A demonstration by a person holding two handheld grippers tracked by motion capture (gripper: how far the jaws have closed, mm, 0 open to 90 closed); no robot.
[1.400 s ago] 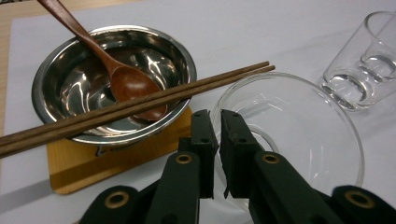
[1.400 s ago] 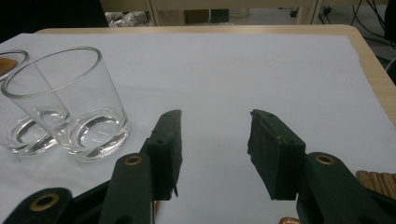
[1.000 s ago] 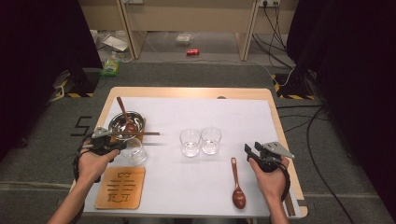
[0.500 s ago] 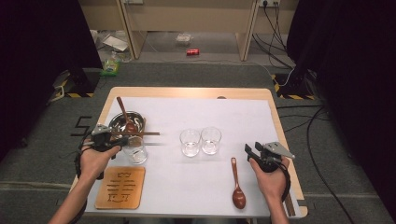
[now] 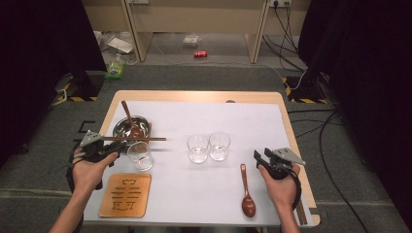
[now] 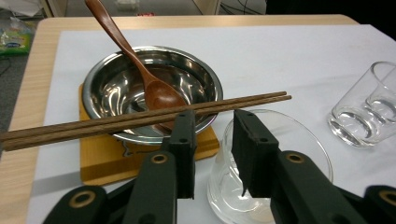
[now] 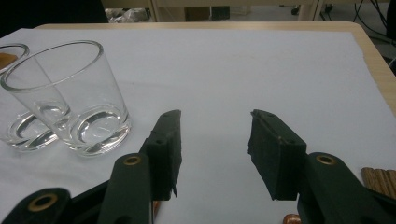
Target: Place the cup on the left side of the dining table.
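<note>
While its jaws have just been opening, left gripper (image 6: 212, 154) straddles glass (image 6: 271, 163) rim — unclamped, right gripper (image 7: 215, 154) agape over bare paper.

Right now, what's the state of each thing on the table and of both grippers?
Left gripper: jaws just been opening, astride the glass rim.
Right gripper: open, empty.
Glass: upright, empty.
Bowl: holds a spoon.
Chopsticks: across the bowl.
Two glasses: upright.
</note>
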